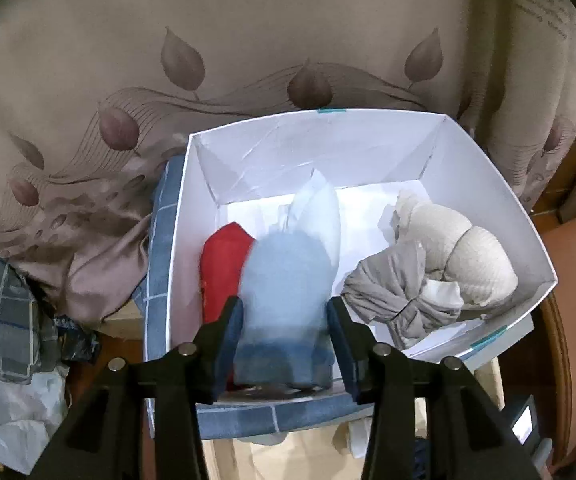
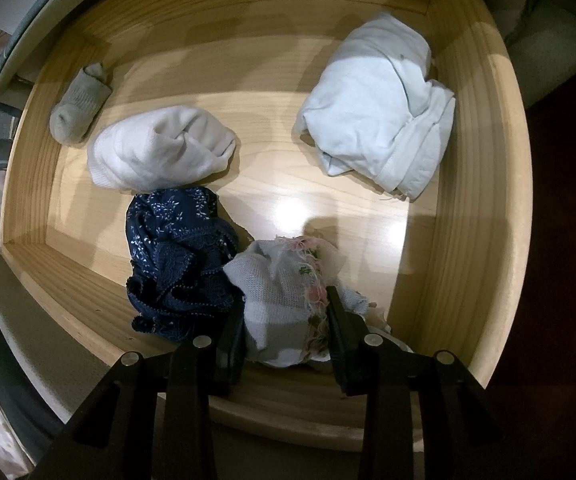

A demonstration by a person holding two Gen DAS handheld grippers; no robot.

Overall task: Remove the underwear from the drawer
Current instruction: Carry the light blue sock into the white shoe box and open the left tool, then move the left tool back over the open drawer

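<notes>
My right gripper [image 2: 286, 322] pinches the white knit underwear with floral trim [image 2: 284, 300] at six o'clock in the wooden drawer [image 2: 467, 240]; next I judge it needs lifting out. My left gripper [image 1: 286, 338], jaws half apart, brackets pale blue underwear [image 1: 284, 292] over the white cardboard box [image 1: 483, 168], seemingly releasing.

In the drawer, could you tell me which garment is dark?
The navy floral underwear, lying crumpled front left; every other piece there is white, grey or pale blue.

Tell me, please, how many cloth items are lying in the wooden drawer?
5: grey sock far left, white bundle beside it, pale blue fold far right, navy floral piece near, white lace piece between the fingers.
</notes>
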